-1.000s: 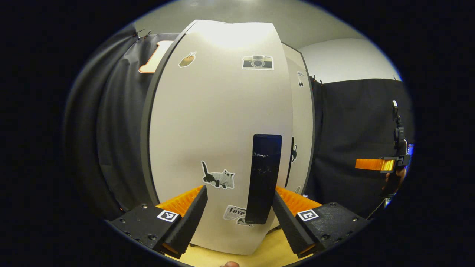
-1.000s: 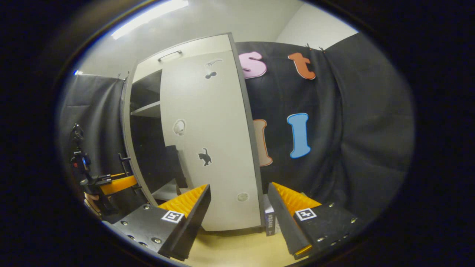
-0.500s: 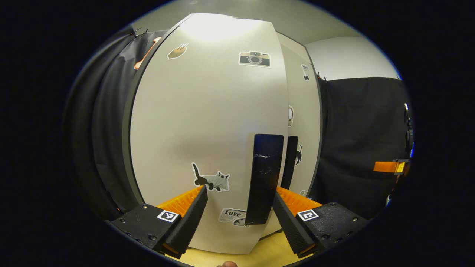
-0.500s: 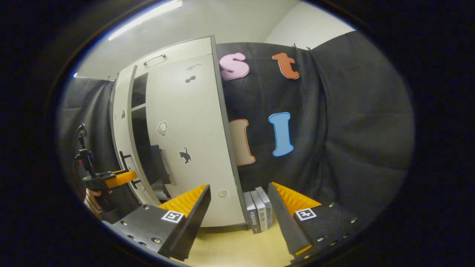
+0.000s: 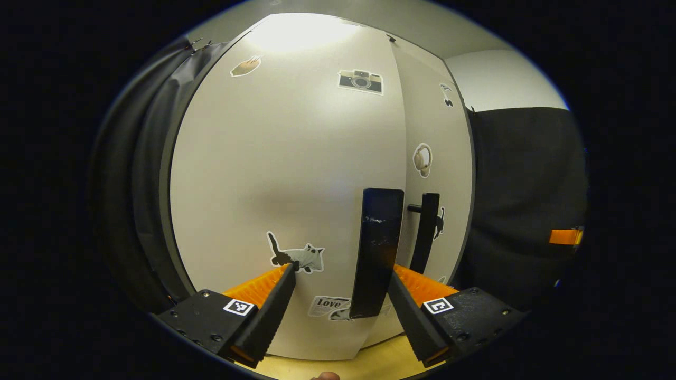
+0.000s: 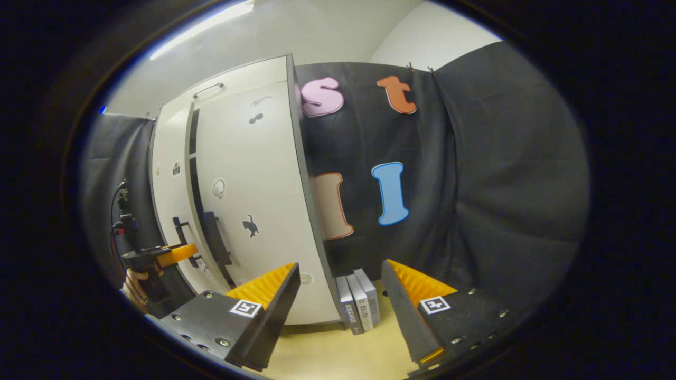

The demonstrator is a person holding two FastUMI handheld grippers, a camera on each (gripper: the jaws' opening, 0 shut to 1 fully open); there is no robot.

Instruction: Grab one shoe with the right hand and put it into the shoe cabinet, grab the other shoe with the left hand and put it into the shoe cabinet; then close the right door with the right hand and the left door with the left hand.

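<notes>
The white shoe cabinet's left door [image 5: 296, 158], dotted with stickers, stands close in front of my left gripper [image 5: 340, 295]. That gripper is open, and the door's black handle [image 5: 377, 253] sits between its fingers, nearer the right one, ungripped. The right door [image 5: 441, 153] and its handle [image 5: 425, 232] lie just beyond. In the right gripper view the cabinet [image 6: 237, 174] stands at the left with both doors almost together and a narrow dark gap [image 6: 193, 158] between them. My right gripper [image 6: 340, 295] is open, holds nothing and is off the door. The left gripper [image 6: 158, 256] is against the left door.
Three upright books [image 6: 359, 301] stand on the pale wooden floor [image 6: 338, 353] beside the cabinet's right side. Black cloth wall [image 6: 475, 184] runs behind and to the right. The right gripper [image 5: 565, 236] appears far right in the left gripper view.
The left door has swung further towards shut with my left gripper against it. The right door has come nearly shut, and my right gripper has turned away from it to the right.
</notes>
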